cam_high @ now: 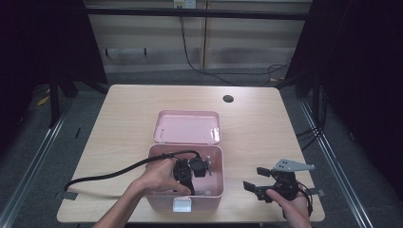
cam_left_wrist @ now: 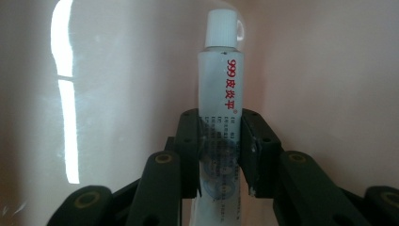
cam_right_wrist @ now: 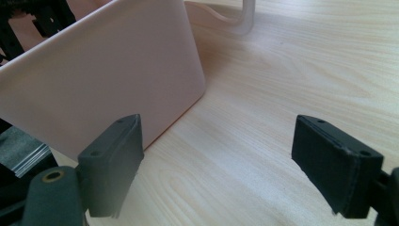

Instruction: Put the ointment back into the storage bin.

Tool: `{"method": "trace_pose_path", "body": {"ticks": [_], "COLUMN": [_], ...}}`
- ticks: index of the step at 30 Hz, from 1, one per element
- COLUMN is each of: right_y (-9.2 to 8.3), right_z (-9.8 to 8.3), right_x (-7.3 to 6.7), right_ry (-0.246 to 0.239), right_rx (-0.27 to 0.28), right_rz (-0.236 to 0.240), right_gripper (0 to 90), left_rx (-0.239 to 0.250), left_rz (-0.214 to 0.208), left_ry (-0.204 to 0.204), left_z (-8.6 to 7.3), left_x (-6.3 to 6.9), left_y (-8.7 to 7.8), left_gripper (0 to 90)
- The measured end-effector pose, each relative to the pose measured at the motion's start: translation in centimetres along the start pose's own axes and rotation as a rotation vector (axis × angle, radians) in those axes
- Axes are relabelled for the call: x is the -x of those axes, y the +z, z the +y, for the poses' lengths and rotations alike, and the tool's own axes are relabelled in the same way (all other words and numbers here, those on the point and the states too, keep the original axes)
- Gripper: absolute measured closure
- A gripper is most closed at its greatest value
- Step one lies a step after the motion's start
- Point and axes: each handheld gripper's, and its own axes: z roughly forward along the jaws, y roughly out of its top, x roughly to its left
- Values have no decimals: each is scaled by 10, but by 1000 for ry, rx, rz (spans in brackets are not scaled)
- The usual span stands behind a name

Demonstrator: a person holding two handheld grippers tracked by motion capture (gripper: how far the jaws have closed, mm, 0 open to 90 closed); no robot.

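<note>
A pink box (cam_high: 157, 199) with its lid (cam_high: 187, 127) folded back stands near the table's front edge. My left gripper (cam_high: 187, 173) reaches down inside it. In the left gripper view the left gripper (cam_left_wrist: 220, 141) is shut on a clear tube with a white cap and red lettering (cam_left_wrist: 221, 75), held against the box's pink inner wall (cam_left_wrist: 141, 70). My right gripper (cam_high: 256, 183) rests over the table to the right of the box, open, with nothing between its fingers. In the right gripper view that gripper (cam_right_wrist: 219, 160) faces the box's outer side (cam_right_wrist: 103, 80).
A wooden table (cam_high: 128, 118) holds the box; a round cable hole (cam_high: 228, 99) sits at its far side. A black cable (cam_high: 109, 173) trails left from the left gripper. Bare tabletop lies right of the box and behind the lid.
</note>
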Motion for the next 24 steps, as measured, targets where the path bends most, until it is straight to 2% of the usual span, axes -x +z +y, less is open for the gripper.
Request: {"method": "trace_pose_path", "body": {"ticks": [16, 24], "right_y": [0, 0], "right_z": [0, 0], "right_x": [0, -1], "right_ry": [-5, -7], "right_rx": [-3, -7], "right_rz": [-3, -5], "right_gripper": [171, 171], "left_rx": [-16, -30], "left_rz": [-30, -52], "left_ry": [-4, 15], "left_z": [3, 3], "left_x": [-5, -9], "left_y": [14, 19], "left_gripper": [705, 703]}}
